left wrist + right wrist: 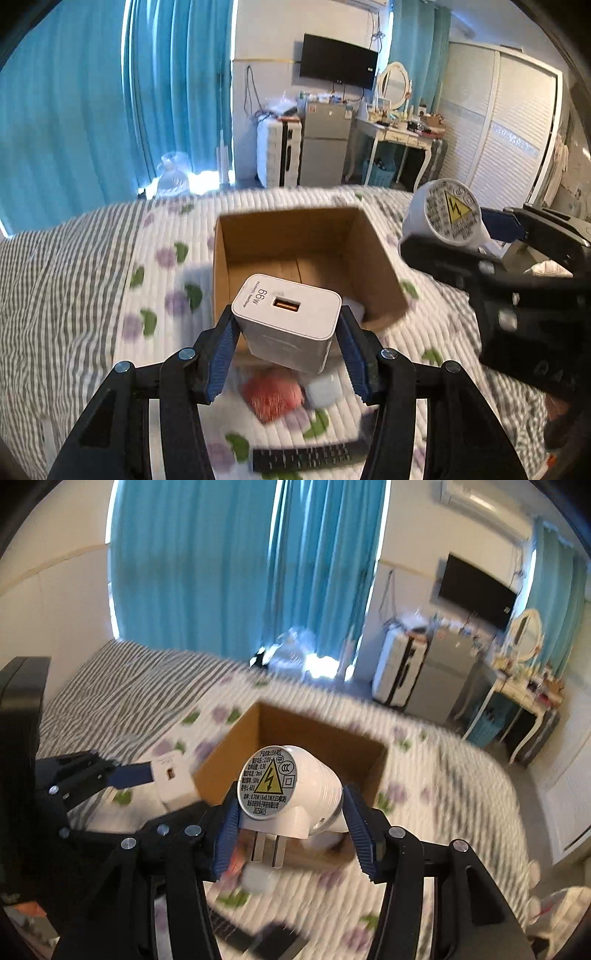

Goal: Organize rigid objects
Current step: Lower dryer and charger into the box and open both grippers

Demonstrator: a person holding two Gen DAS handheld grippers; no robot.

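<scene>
My left gripper (288, 332) is shut on a white 66W charger block (288, 321) and holds it just above the near rim of an open cardboard box (258, 236) on the bed. My right gripper (291, 812) is shut on a white plug-in night light (291, 786) with a yellow warning label, above the same box (321, 734). The night light (443, 212) and right gripper also show at the right of the left wrist view. The charger (171, 779) and left gripper show at the left of the right wrist view.
On the quilt near me lie a red fuzzy object (271, 397), a pale blue case (325, 391) and a black remote (306, 458). Beyond the bed stand a suitcase (277, 151), a small fridge (325, 147) and a dressing table (399, 136).
</scene>
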